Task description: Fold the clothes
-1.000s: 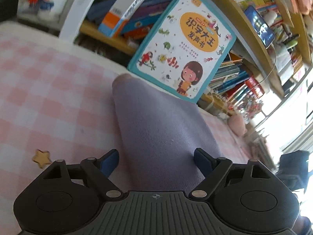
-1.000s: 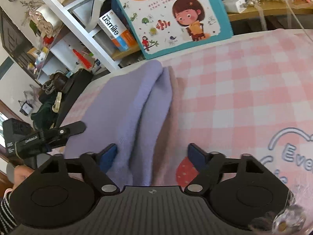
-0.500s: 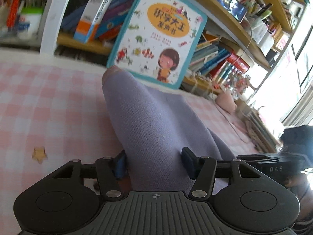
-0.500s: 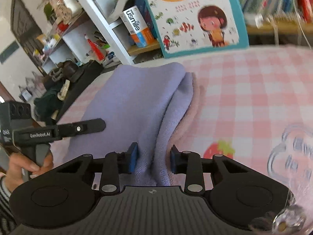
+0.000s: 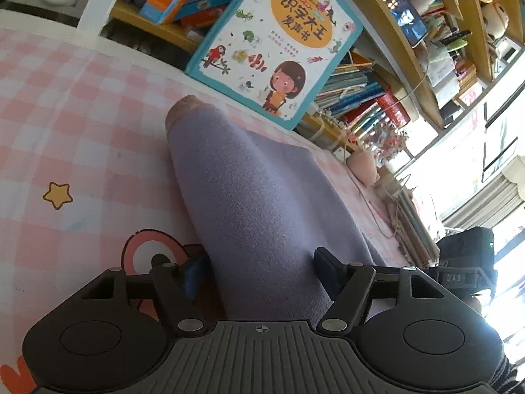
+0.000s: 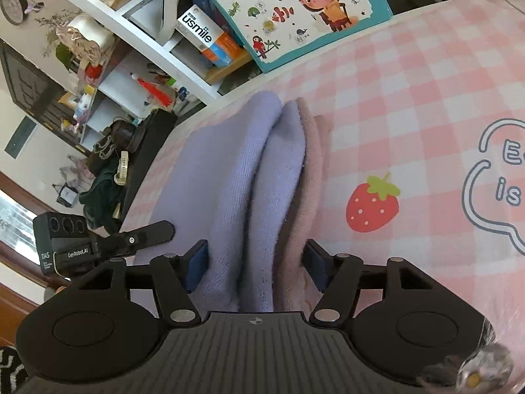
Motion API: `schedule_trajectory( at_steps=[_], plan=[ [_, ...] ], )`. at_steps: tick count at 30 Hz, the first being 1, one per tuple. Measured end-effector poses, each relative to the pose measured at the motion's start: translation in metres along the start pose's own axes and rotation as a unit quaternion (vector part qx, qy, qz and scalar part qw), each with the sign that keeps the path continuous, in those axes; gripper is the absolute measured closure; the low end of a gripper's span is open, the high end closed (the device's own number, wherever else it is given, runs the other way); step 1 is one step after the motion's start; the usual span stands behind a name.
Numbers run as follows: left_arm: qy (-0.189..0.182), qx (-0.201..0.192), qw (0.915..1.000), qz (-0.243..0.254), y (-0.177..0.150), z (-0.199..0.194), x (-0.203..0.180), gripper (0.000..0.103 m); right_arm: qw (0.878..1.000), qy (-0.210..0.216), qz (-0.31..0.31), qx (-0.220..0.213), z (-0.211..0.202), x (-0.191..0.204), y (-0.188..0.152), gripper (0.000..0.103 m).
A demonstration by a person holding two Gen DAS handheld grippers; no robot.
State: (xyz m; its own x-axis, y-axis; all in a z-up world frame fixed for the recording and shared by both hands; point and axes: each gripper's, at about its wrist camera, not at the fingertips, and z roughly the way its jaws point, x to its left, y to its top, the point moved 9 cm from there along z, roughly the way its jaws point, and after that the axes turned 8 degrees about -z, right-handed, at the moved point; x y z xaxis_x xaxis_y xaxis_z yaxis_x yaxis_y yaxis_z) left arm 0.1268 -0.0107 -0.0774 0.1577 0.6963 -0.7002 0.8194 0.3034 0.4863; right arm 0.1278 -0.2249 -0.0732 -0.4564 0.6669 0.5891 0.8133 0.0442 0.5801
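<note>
A folded lilac knit garment [image 5: 256,197] with a pinkish layer under it lies on a pink checked sheet [image 5: 65,105]. My left gripper [image 5: 259,272] is open, its blue pads on either side of the near end of the garment. In the right wrist view the garment [image 6: 249,170] shows as lilac folds over a dusty pink layer. My right gripper [image 6: 256,262] is open too, its pads apart around the near end of the folds. The left gripper [image 6: 98,246] shows at the left of the right wrist view.
A children's picture book [image 5: 279,42] leans against crowded shelves [image 5: 410,65] just beyond the sheet. A white shelf unit [image 6: 131,49] with boxes and clutter stands at the left. The sheet carries a strawberry print [image 6: 372,207] and a star print [image 5: 57,195].
Both grippers closed on the garment half a second ago and have now opened again. The garment rests on the sheet between the pads.
</note>
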Motion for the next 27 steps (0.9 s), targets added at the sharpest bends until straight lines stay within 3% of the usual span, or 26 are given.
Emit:
schedule_trajectory(
  at_steps=[4,10,17,27],
  plan=[
    [0.008,-0.011,0.9997,0.022,-0.002,-0.001,-0.005,0.038,0.999,-0.016,-0.037,-0.009,0.001,0.008,-0.004,0.060],
    [0.028,-0.034,0.9965,0.071,-0.007,-0.011,-0.019,0.046,0.992,-0.062,-0.107,-0.033,-0.005,0.029,-0.008,0.070],
    [0.035,-0.063,0.9908,0.114,0.007,-0.030,-0.036,0.046,0.983,-0.081,-0.157,-0.058,-0.009,0.053,-0.004,0.071],
    [0.040,-0.070,0.9872,0.138,0.077,-0.001,-0.022,0.046,0.972,-0.117,-0.186,-0.079,0.027,0.049,0.057,0.071]
  ],
)
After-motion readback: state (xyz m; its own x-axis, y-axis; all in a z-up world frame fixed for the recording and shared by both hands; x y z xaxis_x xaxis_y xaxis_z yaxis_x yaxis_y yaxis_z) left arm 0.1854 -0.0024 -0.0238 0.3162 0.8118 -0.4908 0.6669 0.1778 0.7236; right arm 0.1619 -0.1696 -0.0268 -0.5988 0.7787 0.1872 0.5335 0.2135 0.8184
